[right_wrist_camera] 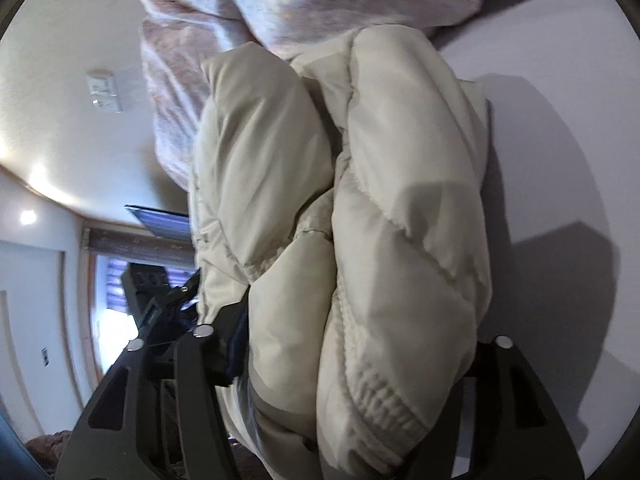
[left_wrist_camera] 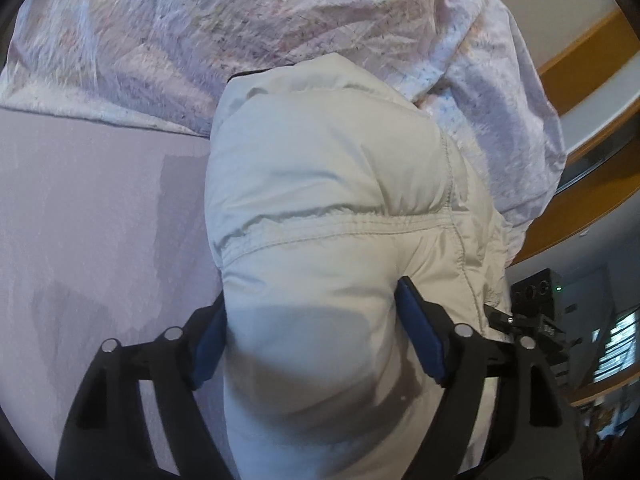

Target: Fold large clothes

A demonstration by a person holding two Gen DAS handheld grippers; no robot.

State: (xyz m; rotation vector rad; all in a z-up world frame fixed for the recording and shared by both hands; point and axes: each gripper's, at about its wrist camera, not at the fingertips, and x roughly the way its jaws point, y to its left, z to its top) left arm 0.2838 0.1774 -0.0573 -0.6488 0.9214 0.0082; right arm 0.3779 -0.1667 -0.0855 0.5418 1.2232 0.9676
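Left wrist view: left tongs (left_wrist_camera: pixel 316 336) straddle a cream puffer jacket (left_wrist_camera: pixel 332 184), blue pads apparently pressing it. Right tongs (right_wrist_camera: pixel 352 364) likewise hold bunched jacket. It lies on the bed (left_wrist_camera: pixel 88 216), beside a rumpled quilt (left_wrist_camera: pixel 180 40).

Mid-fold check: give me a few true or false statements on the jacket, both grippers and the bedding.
1. The puffy cream jacket bulges between the left gripper fingers. True.
2. The jacket is dark blue. False: it is cream; only the finger pads are blue.
3. A crumpled pale patterned blanket lies beyond the jacket. True.
4. The right gripper has nothing between its fingers. False: bunched quilted jacket fills the gap.
5. The jacket lies flat, fully spread. False: it is bunched up.
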